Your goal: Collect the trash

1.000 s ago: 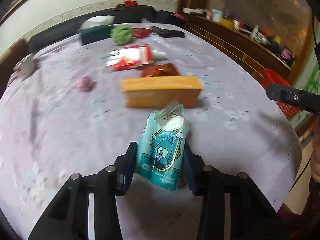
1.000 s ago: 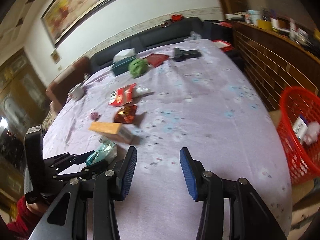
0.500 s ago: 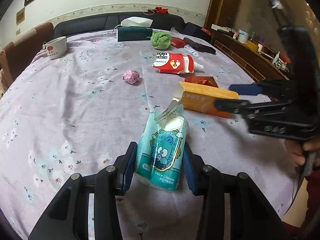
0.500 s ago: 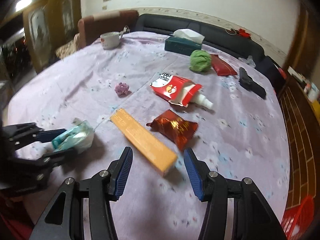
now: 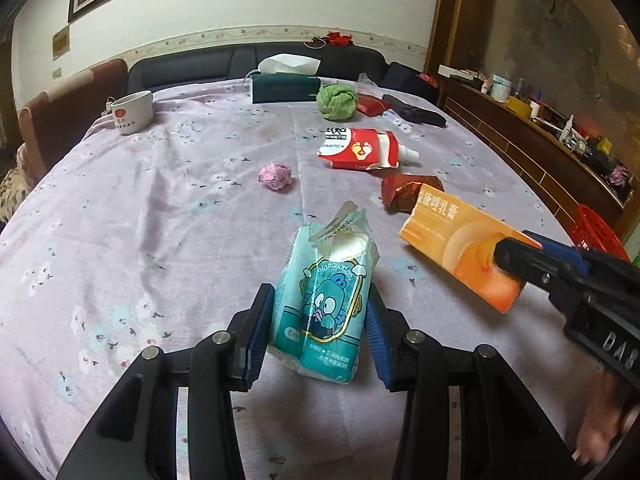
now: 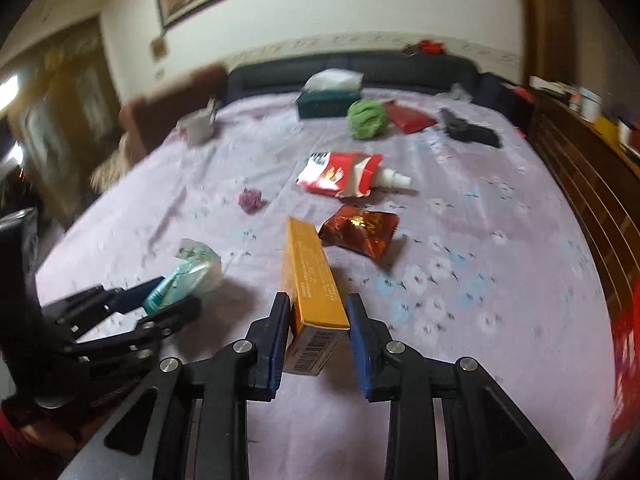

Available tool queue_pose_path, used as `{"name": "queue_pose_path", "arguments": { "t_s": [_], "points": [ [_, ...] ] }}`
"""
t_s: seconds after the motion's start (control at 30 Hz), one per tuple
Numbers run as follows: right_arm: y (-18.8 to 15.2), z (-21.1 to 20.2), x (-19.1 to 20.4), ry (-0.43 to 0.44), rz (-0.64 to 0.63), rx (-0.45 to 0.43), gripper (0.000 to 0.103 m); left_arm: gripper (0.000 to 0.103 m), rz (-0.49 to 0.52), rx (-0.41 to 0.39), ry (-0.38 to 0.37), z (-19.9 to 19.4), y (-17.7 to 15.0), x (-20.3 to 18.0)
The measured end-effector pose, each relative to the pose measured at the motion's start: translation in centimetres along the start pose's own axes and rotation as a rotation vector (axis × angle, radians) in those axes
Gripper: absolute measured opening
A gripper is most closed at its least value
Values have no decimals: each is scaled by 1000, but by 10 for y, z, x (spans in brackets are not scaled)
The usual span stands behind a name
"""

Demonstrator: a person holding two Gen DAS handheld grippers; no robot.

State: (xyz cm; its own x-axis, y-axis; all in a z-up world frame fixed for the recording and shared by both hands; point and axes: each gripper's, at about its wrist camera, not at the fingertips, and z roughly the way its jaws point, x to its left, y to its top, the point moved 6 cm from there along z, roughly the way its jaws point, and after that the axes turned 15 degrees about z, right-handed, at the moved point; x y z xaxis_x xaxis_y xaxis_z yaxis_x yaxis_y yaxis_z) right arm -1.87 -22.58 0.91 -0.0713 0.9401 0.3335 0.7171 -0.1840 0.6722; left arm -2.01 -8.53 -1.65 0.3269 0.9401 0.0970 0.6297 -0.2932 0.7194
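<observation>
Clamped between the fingers of the left gripper [image 5: 319, 296], low in the middle of the left wrist view: a soft teal plastic pack of tissues with a cartoon print [image 5: 332, 264], torn open at the top, gripped by its lower half over the lilac flowered cloth of the counter [image 5: 160, 220]. Light and squashy, most likely. Slick film, so prone to sliding out or shedding tissues through the torn mouth. Best kept gripped across the full body, never by the loose flap.

Further back and a little left, lying free: a small crumpled pink paper ball [image 5: 275, 176]. Almost weightless by the look, easily crushed, no harm in that. Worth pinching straight down across the middle.

Right of that, a red-and-white spouted plastic pouch [image 5: 360, 154], flat on the cloth, then a crinkled red-brown foil wrapper [image 6: 360, 230]. Both thin, floppy and probably slippery. Better taken at a raised crease or edge than pressed flat.

Further right, a long orange cardboard box [image 6: 308, 264], caught at its barcode end between the fingers of the right gripper [image 6: 317, 304], just closed in on it, pads against both long sides. Stiff and light, probably empty, with thin walls apt to buckle under a hard squeeze. Held at one end only, so liable to droop or swing; gentle carrying advised.

At the far right edge, past the rim of the counter: a red plastic mesh basket [image 5: 596, 232], the likely place for all of it.
</observation>
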Motion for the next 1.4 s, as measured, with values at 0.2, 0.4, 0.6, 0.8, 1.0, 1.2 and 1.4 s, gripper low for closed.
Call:
{"name": "queue_pose_path", "arguments": {
  "t_s": [0.2,0.4,0.6,0.8,1.0,1.2,1.4],
  "points": [
    [-12,-8,0,-29,36,-104,30,42,5,24,8,5,-1,-1],
    [-20,6,-4,-30,39,-34,30,42,4,28,1,6,0,-1],
    [-29,17,0,-39,8,24,30,42,5,23,-7,5,-1,-1],
    [-33,21,-1,-49,7,15,27,42,11,13,10,3,-1,-1],
    [-29,12,-7,-34,51,-44,25,42,24,-4,40,0,0,-2],
    [-31,-1,1,-38,8,-112,25,42,35,-10,54,-1,2,-3],
    [-30,0,-4,-32,29,-110,25,42,38,-12,55,-2,1,-4]
  ]
}}
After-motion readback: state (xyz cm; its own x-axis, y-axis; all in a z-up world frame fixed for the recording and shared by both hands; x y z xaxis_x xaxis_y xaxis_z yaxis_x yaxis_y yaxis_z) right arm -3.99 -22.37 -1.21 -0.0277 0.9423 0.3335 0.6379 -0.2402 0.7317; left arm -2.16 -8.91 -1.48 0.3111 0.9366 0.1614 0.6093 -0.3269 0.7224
